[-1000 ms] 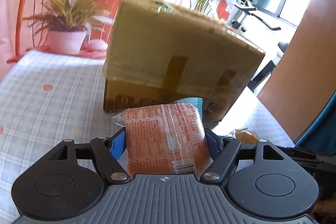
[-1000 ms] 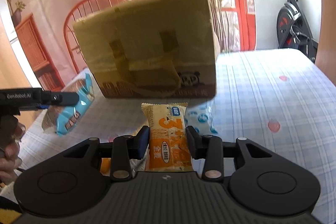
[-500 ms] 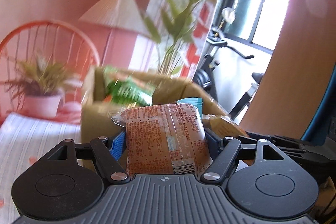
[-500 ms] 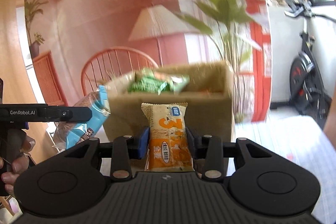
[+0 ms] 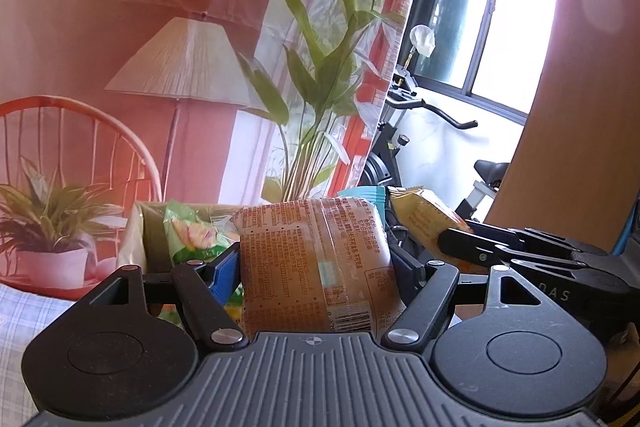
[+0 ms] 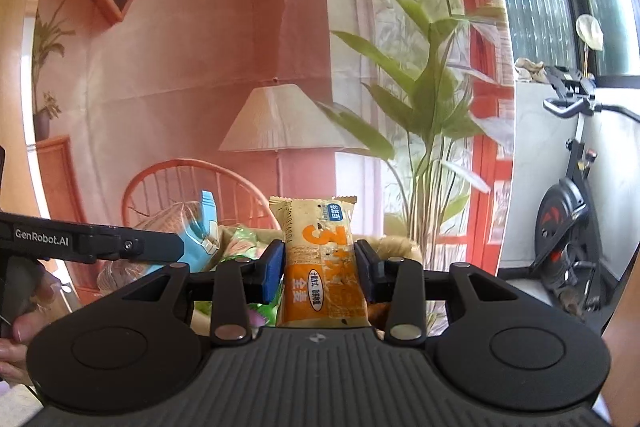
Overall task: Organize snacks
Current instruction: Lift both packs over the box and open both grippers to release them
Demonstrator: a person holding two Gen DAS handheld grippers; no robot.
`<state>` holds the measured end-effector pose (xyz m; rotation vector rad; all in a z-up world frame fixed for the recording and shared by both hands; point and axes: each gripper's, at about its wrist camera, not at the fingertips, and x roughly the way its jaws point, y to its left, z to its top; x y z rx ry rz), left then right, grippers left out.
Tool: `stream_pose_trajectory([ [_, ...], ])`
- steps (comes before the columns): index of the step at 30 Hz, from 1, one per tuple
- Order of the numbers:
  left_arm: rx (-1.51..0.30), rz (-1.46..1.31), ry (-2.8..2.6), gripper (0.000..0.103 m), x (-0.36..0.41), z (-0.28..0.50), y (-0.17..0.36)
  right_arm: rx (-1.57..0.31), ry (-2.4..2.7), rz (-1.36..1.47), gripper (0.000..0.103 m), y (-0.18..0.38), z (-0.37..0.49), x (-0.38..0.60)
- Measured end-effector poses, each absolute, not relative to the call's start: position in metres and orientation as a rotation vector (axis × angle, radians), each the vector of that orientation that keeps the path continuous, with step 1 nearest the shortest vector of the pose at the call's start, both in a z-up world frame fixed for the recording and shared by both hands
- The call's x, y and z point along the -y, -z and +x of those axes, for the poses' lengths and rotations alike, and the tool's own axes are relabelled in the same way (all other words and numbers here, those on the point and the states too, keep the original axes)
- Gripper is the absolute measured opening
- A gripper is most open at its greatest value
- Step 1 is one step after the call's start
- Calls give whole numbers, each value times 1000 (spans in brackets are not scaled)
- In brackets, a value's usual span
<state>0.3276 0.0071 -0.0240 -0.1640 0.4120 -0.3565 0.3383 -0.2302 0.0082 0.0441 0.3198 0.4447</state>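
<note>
My left hand-held gripper [image 5: 316, 263] clamps a brown pack [image 5: 316, 259]; my right hand-held gripper [image 6: 320, 267] clamps an orange bar [image 6: 322, 267]. Both hang above the box [image 5: 140, 227] ahead. Next, I judge: lower, then release inside.

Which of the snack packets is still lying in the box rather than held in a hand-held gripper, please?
The green packet in the box; the brown packet and orange packet are each gripped.

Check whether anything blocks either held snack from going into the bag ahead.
Nothing visible stands between. The left gripper clamps the brown snack pack and the right gripper the orange snack bar, both just short of the open bag. A green packet already sits inside, taking up some room.
</note>
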Motion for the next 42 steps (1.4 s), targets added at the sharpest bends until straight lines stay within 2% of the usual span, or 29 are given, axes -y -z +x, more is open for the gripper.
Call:
stream_pose_trajectory([
  [31, -559, -75, 302, 77, 16, 428, 53, -485, -391, 8, 41, 54, 458, 208],
  [34, -564, -75, 305, 77, 18, 434, 54, -486, -385, -16, 43, 58, 459, 205],
  [37, -548, -76, 285, 78, 17, 437, 50, -475, -392, -37, 54, 58, 454, 203],
  [42, -523, -72, 287, 78, 15, 427, 43, -459, -394, -30, 54, 54, 442, 209],
])
